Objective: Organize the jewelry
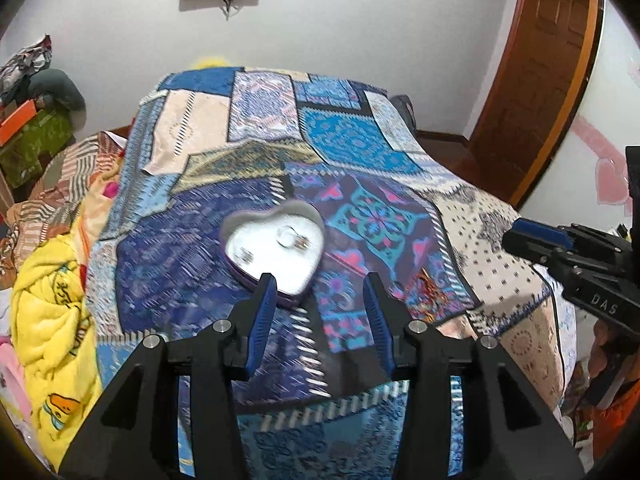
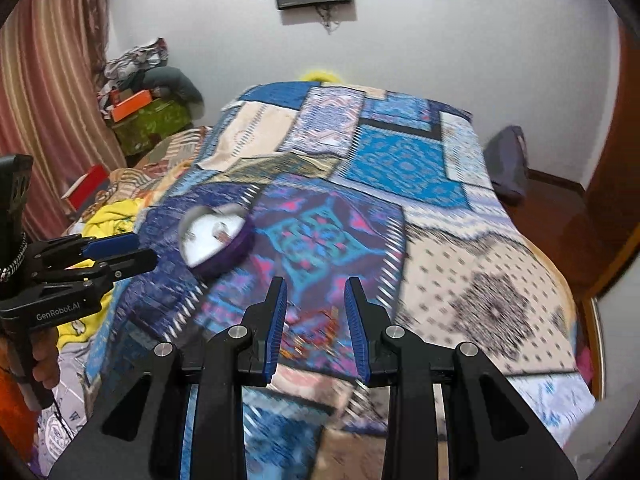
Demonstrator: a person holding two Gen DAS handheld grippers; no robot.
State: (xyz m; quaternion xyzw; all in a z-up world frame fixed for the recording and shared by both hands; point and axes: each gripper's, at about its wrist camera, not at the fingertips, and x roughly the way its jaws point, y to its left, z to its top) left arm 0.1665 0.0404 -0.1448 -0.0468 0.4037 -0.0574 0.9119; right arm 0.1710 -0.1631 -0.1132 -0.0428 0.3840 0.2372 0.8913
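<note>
Centrally, heart-shaped tin point(image 1: 276, 250) on patchwork bedspread point(image 1: 384, 216), small blurred jewelry pieces point(image 1: 294, 239) inside, both tools apart, empty.

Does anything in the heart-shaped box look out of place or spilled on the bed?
Nothing stands out. The heart-shaped box sits open and flat on the patchwork bedspread, with a few small jewelry pieces inside it. Nothing appears spilled onto the fabric around it, though blur hides fine detail.

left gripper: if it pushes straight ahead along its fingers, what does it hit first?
Probably the patterned blue patchwork bedspread, just right of the heart-shaped purple tin. The open left gripper holds nothing; depth is unclear.
</note>
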